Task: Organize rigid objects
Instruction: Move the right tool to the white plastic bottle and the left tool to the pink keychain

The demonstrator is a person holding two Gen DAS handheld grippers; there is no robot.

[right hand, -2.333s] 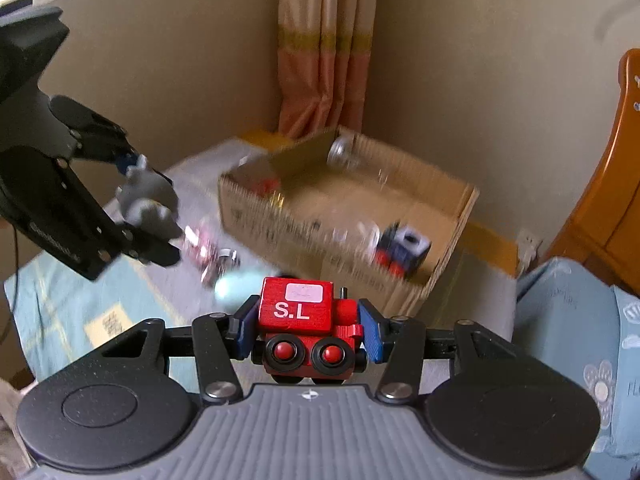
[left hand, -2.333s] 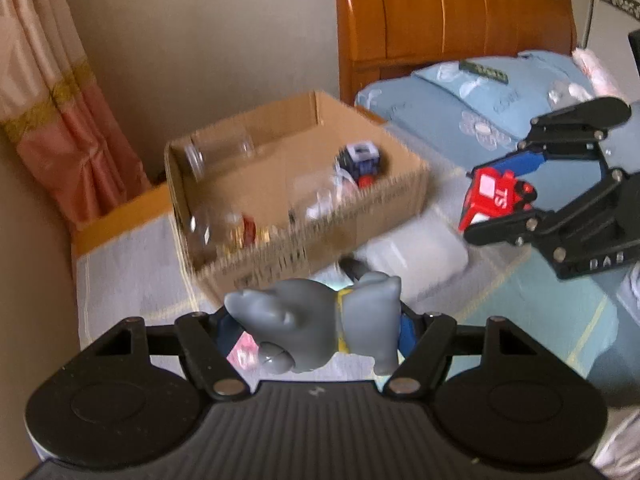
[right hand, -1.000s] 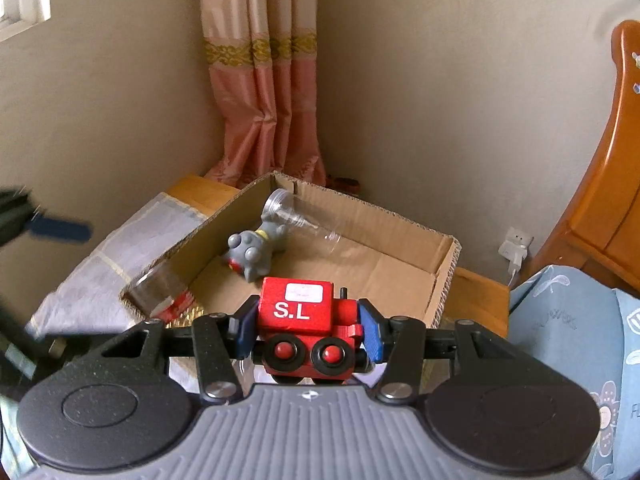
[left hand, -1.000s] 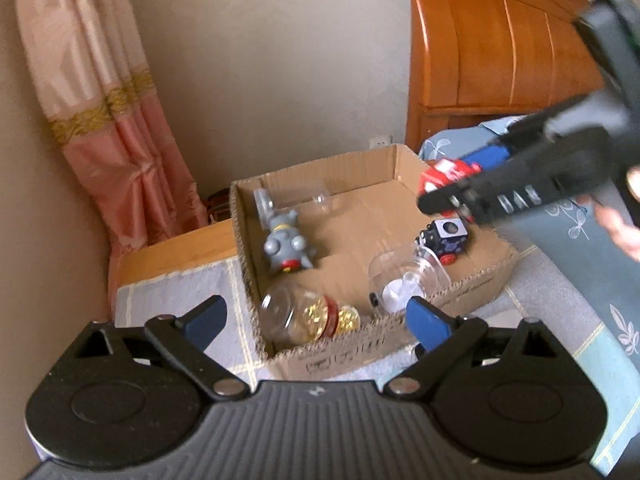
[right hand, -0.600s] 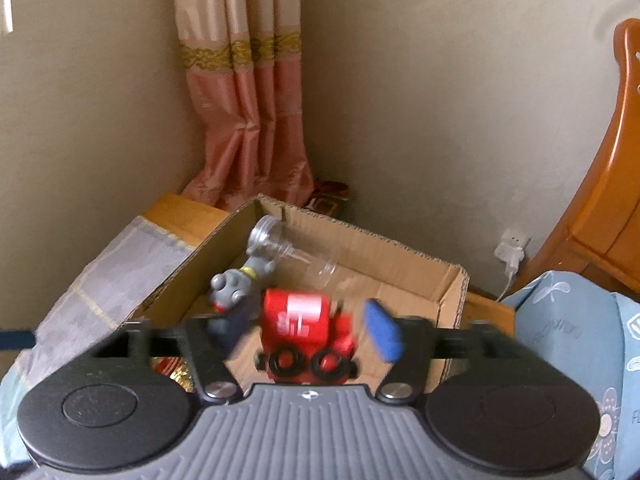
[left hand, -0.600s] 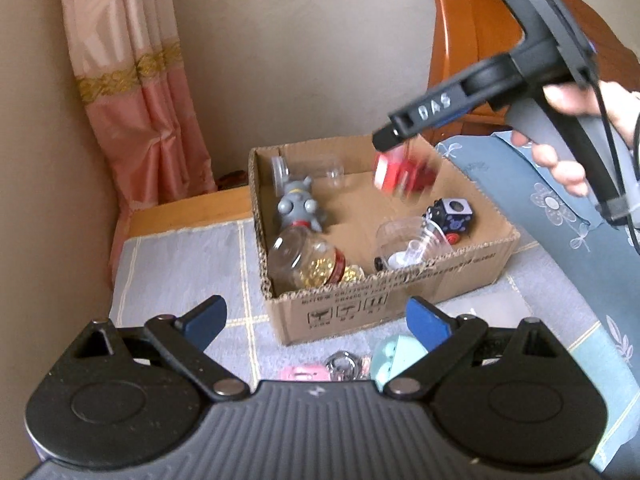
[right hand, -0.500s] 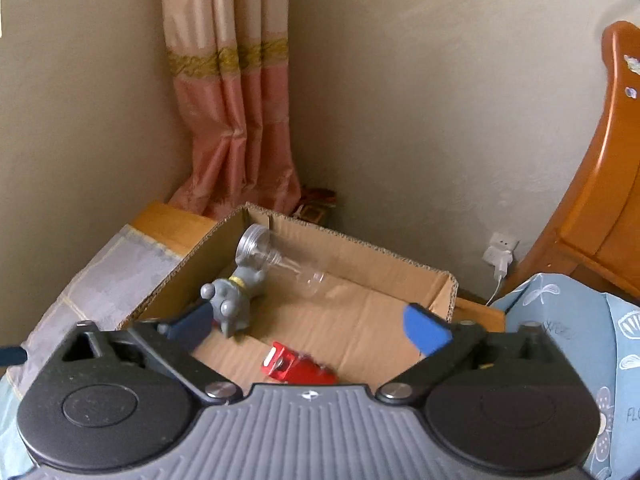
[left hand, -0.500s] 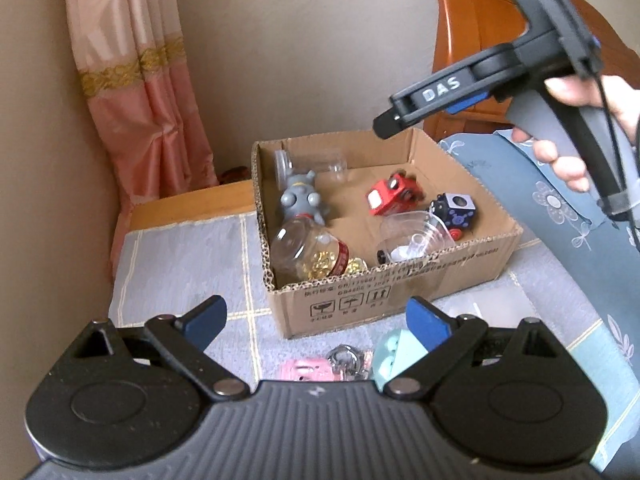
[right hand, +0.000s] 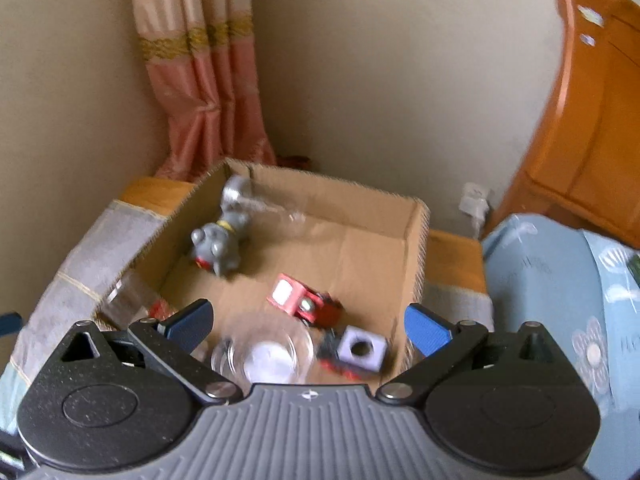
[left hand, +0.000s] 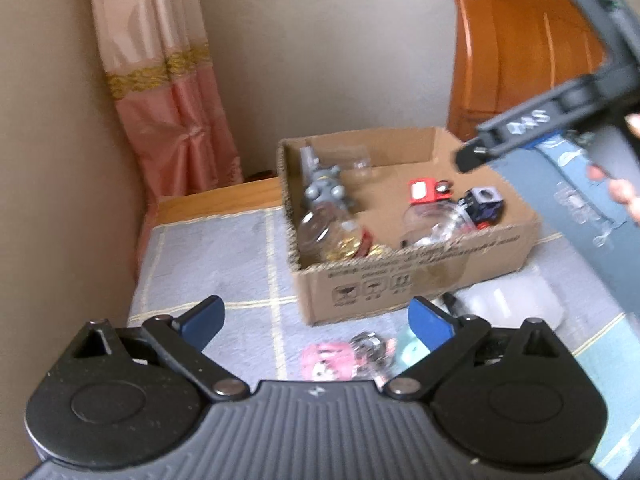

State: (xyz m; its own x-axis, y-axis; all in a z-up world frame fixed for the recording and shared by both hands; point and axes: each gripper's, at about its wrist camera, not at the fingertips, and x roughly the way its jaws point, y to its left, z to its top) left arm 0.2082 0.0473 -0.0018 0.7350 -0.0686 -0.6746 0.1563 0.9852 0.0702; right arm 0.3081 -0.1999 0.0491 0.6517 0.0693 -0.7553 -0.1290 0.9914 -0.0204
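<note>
At the far left a pleated salmon-pink curtain (left hand: 168, 92) with a gold woven band is seen hanging in the room corner, above a grey quilted bed cover (left hand: 224, 264) crossed by pale stitched lines. The left gripper (left hand: 316, 318), with matte black linkages and blue pads, is held with its jaws spread wide and nothing between them; just beyond it, on the cover, a small pink keychain charm (left hand: 326, 356) and a pale mint plastic piece (left hand: 404, 346) are blurred and cannot be made out exactly. The open corrugated cardboard box (left hand: 404, 280) is set further in, printed handling symbols on its near wall. Inside it, from left to right, are found a smooth grey moulded elephant figure (right hand: 220, 246) lying beside a clear plastic bottle (right hand: 256, 200), a clear jar of gold coins (left hand: 328, 236), a clear round plastic cup (right hand: 264, 356) on its side, the boxy red toy truck (right hand: 304, 300) tipped over on the box floor, and a dark cube-shaped toy (right hand: 362, 348) with a round hole. The right gripper (right hand: 308, 326) is held above the box, its jaws fully apart after just having opened, with the red truck lying free below them. A glossy orange wooden headboard (right hand: 592, 120) and a light-blue floral pillow (right hand: 560, 288) fill the right side.
</note>
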